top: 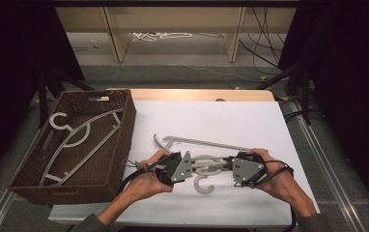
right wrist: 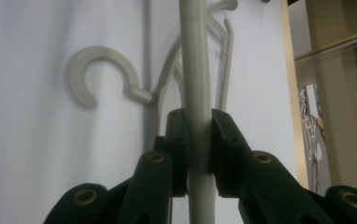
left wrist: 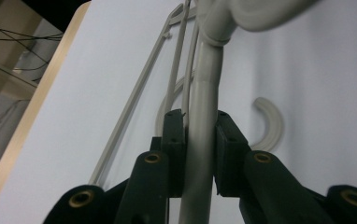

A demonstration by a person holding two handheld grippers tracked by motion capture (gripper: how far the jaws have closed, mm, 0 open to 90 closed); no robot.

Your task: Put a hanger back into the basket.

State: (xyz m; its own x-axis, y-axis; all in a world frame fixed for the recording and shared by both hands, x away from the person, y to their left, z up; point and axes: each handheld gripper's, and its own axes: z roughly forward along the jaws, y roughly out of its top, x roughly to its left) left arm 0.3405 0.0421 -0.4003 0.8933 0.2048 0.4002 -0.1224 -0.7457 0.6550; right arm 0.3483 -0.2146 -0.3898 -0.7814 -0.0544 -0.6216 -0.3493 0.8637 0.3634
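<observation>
Left claw (left wrist: 200, 154) pinching pale grey plastic hanger (top: 206, 166), right claw (right wrist: 199, 144) clamped on its opposite arm

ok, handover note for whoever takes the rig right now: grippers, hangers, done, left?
Left gripper: shut on the grey hanger, pads on its bar.
Right gripper: shut on the same hanger's bar from the other side.
Things: the held hanger is over the white mat, near the front edge. A second hanger lies on the mat behind it. Another hanger lies in the wicker basket at left.
Done: one hanger in the basket, the next gripped.
Left, probably: move the held hanger into the basket, then the one on the mat.
</observation>
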